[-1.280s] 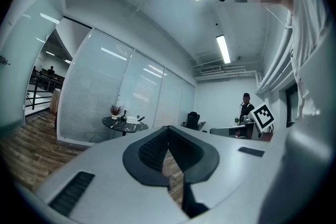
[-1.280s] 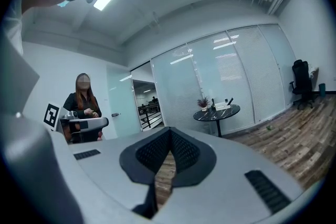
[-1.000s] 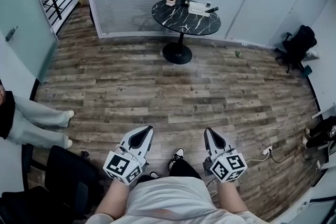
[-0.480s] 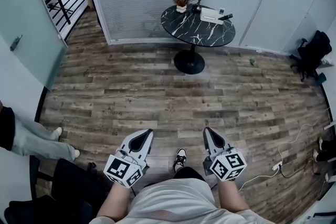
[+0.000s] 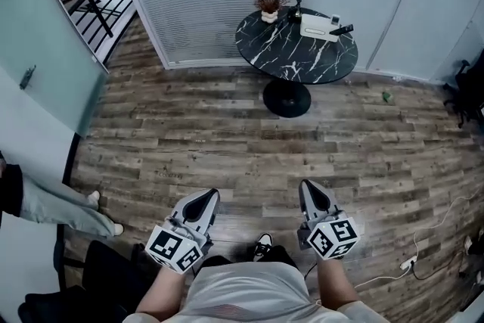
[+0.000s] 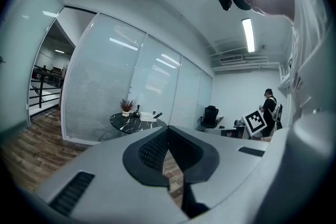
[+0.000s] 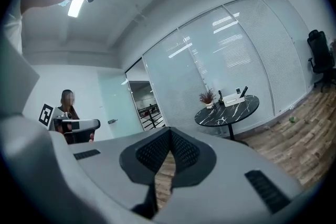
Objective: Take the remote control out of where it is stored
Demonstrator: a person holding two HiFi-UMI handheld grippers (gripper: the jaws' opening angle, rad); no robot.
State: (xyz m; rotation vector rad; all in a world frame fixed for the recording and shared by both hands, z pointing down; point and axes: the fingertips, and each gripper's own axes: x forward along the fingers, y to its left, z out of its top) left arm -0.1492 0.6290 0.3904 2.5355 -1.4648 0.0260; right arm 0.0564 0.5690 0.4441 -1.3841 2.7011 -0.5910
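Both your claws are pinched together with nothing in them: left claw (image 5: 203, 200), right claw (image 5: 311, 191). Past a stretch of wooden floor (image 5: 227, 125), the counter (image 5: 295, 57) is well ahead of the right claw. The remote (image 5: 342, 29) sits at the white holder (image 5: 318, 27), far side. I'd get close first, then spread the right claw before reaching.

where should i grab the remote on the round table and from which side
Grip the remote by its free dark end, which sticks up at a tilt from the right end of the white holder on the round table. Come from above and pull along that tilt, since the lower part seems sunk in the holder. It is too far for finer detail.
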